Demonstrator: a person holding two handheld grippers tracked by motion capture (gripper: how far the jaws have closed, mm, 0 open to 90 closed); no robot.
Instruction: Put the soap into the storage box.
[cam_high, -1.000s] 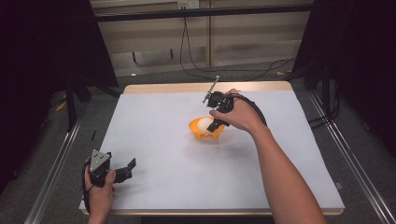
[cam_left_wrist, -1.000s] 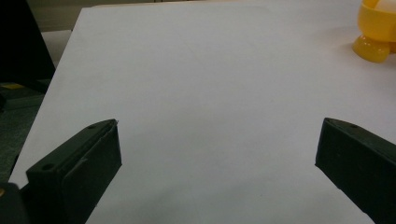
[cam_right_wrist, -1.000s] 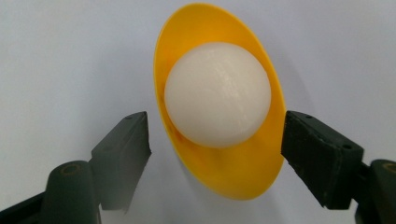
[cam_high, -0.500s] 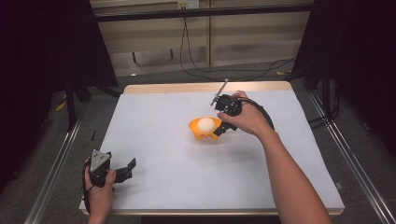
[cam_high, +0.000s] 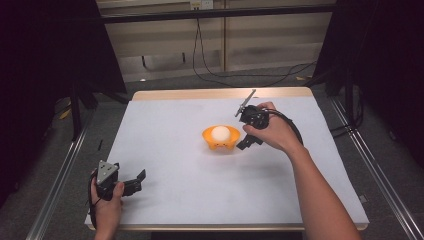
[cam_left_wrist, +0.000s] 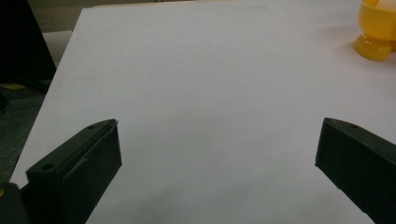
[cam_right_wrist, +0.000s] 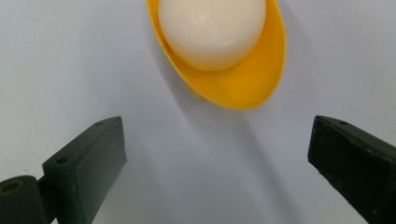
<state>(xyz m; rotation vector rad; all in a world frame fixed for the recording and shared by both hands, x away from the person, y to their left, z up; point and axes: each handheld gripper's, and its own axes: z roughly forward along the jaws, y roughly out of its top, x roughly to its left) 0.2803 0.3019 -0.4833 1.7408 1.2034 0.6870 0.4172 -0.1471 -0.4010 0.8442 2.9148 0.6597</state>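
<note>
Your right claw (cam_high: 248, 142) sits just beside the orange cup (cam_high: 220, 138), on the side toward the right edge of the white surface (cam_high: 175, 135), and its jaws have just been opening: they now stand wide apart with nothing between them. In the right gripper view the cup lies straight ahead of the jaws and a little beyond their tips, its rim (cam_right_wrist: 261, 88) tipped toward the camera, with the white egg (cam_right_wrist: 212, 28) seated inside it and apart from both pads. That is the relation to mind: egg and cup are dead ahead on the claw's own line, so any next move runs forward to them or straight back from them, and a sideways drift would more likely nudge the cup than clear it. The egg looks settled, its long axis roughly upright in the cup, so the placing seems done. Your left claw (cam_high: 135, 181) rests near the front left corner of the surface, jaws also spread and empty, well apart from the cup, which shows far off at the upper right of the left gripper view (cam_left_wrist: 376, 32). The right hand (cam_high: 277, 132) is much the nearer.
</note>
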